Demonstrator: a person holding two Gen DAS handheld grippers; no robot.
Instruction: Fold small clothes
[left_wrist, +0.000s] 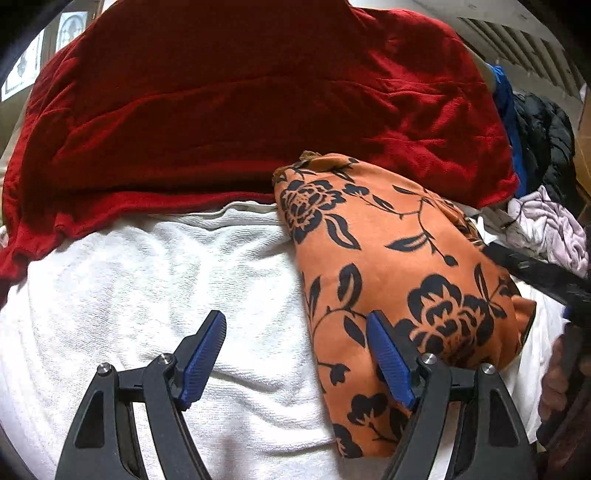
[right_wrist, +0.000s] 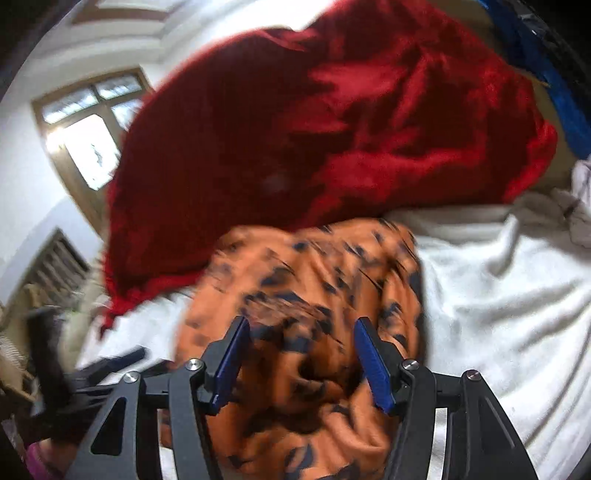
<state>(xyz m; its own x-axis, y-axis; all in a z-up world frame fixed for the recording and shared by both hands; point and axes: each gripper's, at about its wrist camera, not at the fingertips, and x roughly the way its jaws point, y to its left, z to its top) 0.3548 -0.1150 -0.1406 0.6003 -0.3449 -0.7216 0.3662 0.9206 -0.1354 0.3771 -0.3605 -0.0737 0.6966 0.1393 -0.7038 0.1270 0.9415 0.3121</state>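
Observation:
An orange garment with a black flower print (left_wrist: 388, 251) lies folded into a long bundle on a white towel (left_wrist: 147, 277). My left gripper (left_wrist: 295, 315) is open just above the towel. Its right finger overlaps the garment's left edge and nothing is between the pads. In the blurred right wrist view, the orange garment (right_wrist: 314, 266) lies bunched under my right gripper (right_wrist: 303, 320). That gripper is open, with its pads apart from the cloth. A dark part of the right gripper reaches into the left wrist view at the right edge.
A large red cloth (left_wrist: 258, 110) lies behind the garment and covers the far side. At the right sit a blue garment (left_wrist: 506, 110), a dark quilted jacket (left_wrist: 546, 140) and pale lilac clothes (left_wrist: 554, 221). A window (right_wrist: 88, 147) is on the far wall.

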